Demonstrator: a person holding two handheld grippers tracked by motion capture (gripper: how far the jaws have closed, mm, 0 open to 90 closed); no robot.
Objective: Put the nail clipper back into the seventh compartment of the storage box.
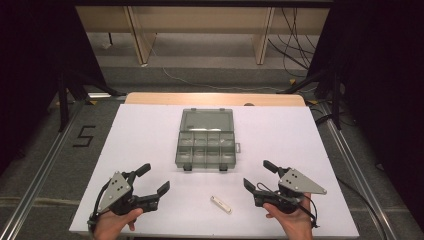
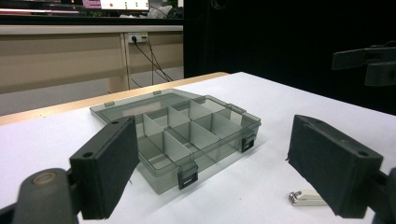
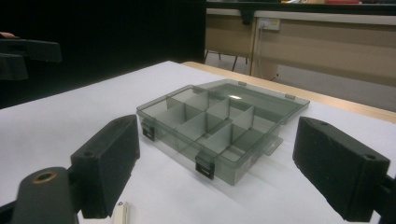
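A small pale clip [image 1: 220, 204] was laid flat on the table [image 1: 150, 130], long axis slanting left-far to right-near; both tongs [image 1: 156, 179] [image 1: 259, 174] were held apart, empty.

Wooden table [image 1: 215, 98] with a white sheet [image 1: 140, 140] over most of its top, open grey-tinted compartment box [image 1: 205, 145] at the sheet's middle, lid laid flat behind, small white nail clipper [image 1: 221, 204] near the front edge, apart from the box.

Smoky-grey clear box [image 1: 205, 138], white clipper [image 1: 221, 204], black jaws.
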